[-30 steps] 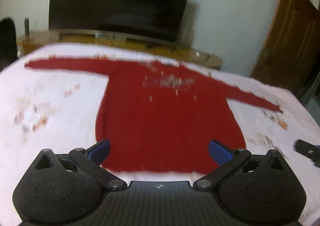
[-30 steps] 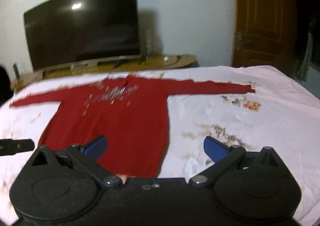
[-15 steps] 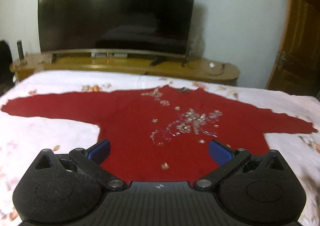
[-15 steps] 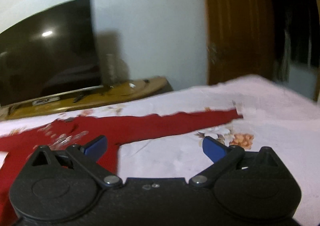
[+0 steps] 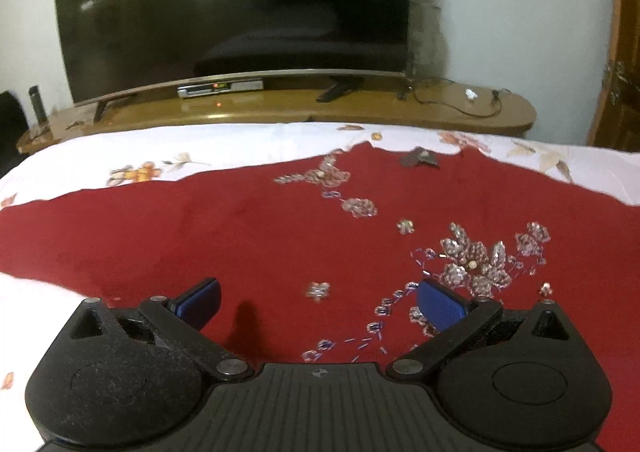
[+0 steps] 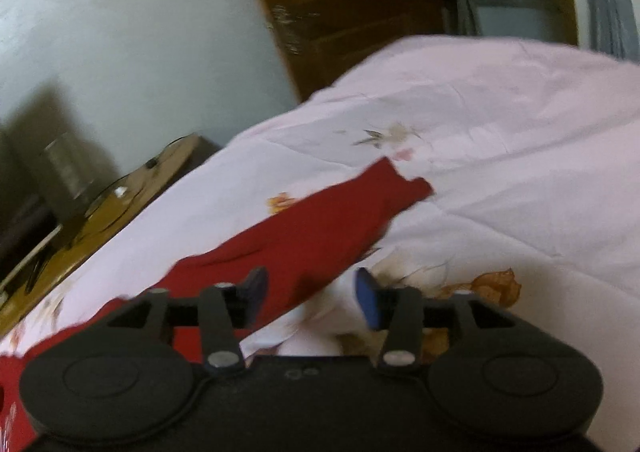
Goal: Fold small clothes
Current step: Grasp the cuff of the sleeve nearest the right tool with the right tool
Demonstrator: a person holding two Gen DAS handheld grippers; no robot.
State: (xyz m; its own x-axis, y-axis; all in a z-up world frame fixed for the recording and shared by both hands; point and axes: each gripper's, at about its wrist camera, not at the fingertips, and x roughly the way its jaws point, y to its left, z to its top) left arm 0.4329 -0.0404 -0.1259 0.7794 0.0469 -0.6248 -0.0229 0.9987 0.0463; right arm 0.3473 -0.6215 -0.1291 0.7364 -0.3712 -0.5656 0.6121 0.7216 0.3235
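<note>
A red long-sleeved sweater point(image 5: 240, 236) with sequin embroidery point(image 5: 472, 256) lies flat on a white floral bedsheet point(image 5: 240, 148). In the left wrist view my left gripper point(image 5: 318, 302) hovers low over the chest, jaws wide open, nothing between the blue pads. In the right wrist view the sweater's right sleeve point(image 6: 320, 220) runs diagonally to its cuff point(image 6: 404, 184). My right gripper point(image 6: 312, 296) is tilted over the sleeve's lower edge. Its jaws are closing, half apart, with the sleeve's edge and sheet between them; the pads do not press on the cloth.
A large dark television point(image 5: 232, 12) stands on a wooden cabinet point(image 5: 360, 108) right behind the bed's far edge. A brown door point(image 6: 352, 4) is at the right. Bare sheet point(image 6: 500, 132) spreads beyond the cuff.
Both grippers moved forward and down toward the sweater. The right one swung right along the sleeve, rolled, and its jaws narrowed from wide open to about half.
</note>
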